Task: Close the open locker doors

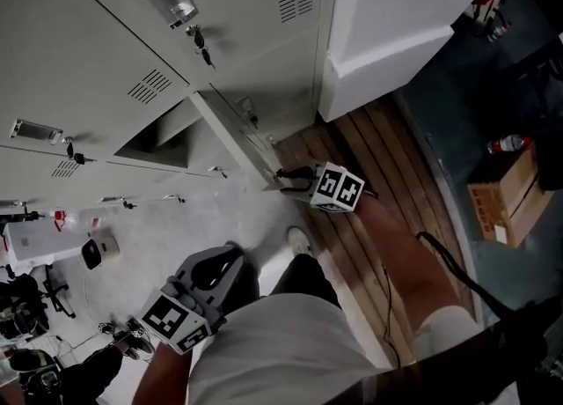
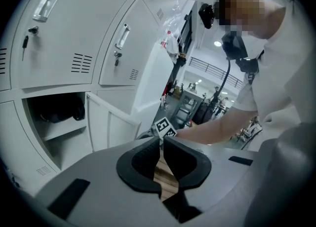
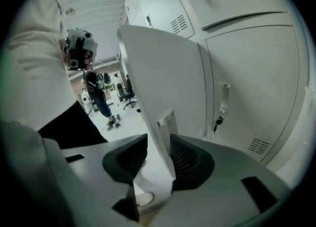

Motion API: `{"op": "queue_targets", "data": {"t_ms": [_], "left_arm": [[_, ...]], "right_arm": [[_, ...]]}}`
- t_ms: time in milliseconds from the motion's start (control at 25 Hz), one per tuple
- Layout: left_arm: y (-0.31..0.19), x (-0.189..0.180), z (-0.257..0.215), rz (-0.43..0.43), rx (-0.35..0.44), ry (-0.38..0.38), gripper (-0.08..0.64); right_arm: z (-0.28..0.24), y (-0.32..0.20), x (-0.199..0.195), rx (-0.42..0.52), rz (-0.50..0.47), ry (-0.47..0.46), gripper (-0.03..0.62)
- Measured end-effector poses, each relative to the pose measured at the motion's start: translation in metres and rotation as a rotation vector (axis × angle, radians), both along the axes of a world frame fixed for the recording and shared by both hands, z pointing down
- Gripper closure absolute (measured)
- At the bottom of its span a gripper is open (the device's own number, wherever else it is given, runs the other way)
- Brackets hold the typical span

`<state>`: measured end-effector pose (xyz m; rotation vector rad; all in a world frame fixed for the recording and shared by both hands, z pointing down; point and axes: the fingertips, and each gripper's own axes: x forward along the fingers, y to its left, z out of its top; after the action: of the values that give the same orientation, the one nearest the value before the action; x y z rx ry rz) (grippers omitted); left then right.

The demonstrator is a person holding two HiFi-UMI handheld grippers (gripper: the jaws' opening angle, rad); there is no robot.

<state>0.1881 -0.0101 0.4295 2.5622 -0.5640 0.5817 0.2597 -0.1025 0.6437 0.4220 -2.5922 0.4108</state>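
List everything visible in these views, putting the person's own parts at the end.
closed locker doors: several, light grey, across the wall
open locker door: one, light grey, bottom row, its edge between the right tongs' jaws
keys: a few, dark, hanging in door locks
pillar: one, white, right of the lockers
wooden floor: one strip, brown, at the pillar's foot
cardboard box: one, brown, far right on the dark floor
shoe: one, white, near the open door
left tongs: one, grey with black jaws, shut, empty
right tongs: one, grey with black jaws, open, astride the door edge
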Motion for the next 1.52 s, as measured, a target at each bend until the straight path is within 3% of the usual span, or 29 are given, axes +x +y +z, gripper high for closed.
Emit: {"op": "queue_targets", "data": {"t_ms": [320, 640, 1040, 1520], "left_arm": [[-0.005, 0.002, 0.009, -0.012, -0.014, -0.030, 0.529], [-0.008, -0.003, 0.010, -0.042, -0.008, -0.026, 0.529], [-0.010, -0.019, 0.006, -0.086, 0.007, -0.002, 0.529], [-0.010, -0.072, 0.003, -0.144, 0.015, 0.012, 0.529]], "right_arm": [[0.019, -0.004, -0.019, 0.024, -0.158, 0.040, 0.466], [0.018, -0.003, -0.027, 0.024, -0.225, 0.076, 0.466], [0.017, 0.004, -0.054, 0.034, -0.243, 0.074, 0.468], [0.017, 0.007, -0.115, 0.075, -0.186, 0.064, 0.475]]}}
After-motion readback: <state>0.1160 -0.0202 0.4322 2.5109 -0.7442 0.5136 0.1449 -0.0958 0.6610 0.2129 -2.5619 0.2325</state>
